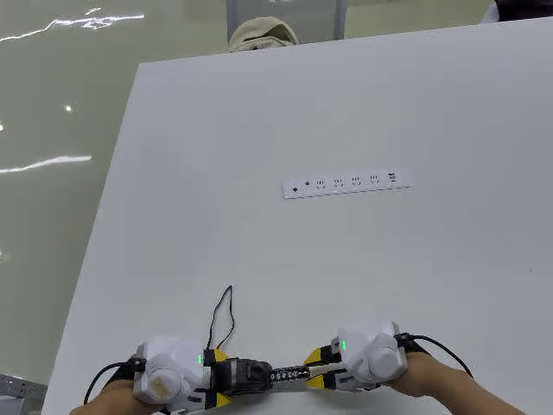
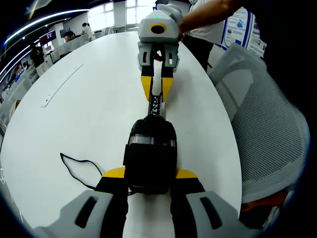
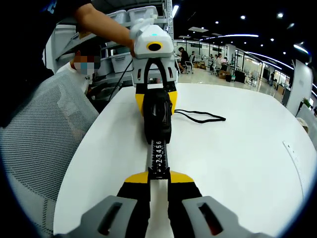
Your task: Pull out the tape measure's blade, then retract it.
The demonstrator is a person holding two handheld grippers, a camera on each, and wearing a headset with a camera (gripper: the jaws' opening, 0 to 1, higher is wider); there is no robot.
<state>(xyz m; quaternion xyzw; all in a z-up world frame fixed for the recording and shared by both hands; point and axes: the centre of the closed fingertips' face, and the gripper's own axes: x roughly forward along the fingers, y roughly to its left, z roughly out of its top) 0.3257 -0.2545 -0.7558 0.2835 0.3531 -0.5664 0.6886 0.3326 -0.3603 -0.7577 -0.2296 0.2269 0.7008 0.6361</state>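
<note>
A black tape measure case (image 2: 150, 156) sits clamped in my left gripper (image 2: 150, 173), low over the white table (image 1: 346, 112). Its case (image 1: 248, 375) lies near the table's front edge in the head view, with a thin black wrist cord (image 1: 221, 316) trailing away from it. A short length of numbered blade (image 3: 158, 153) runs from the case (image 3: 157, 115) to my right gripper (image 3: 158, 179), which is shut on the blade's tip. The blade (image 1: 288, 375) spans the small gap between the left gripper (image 1: 216, 379) and the right gripper (image 1: 320, 367). Both grippers face each other.
A white power strip (image 1: 346, 183) lies flat in the middle of the table. A mesh office chair (image 2: 267, 144) stands by the table's front edge. The table's left edge (image 1: 108, 199) drops to a glossy floor. More desks and people are far off.
</note>
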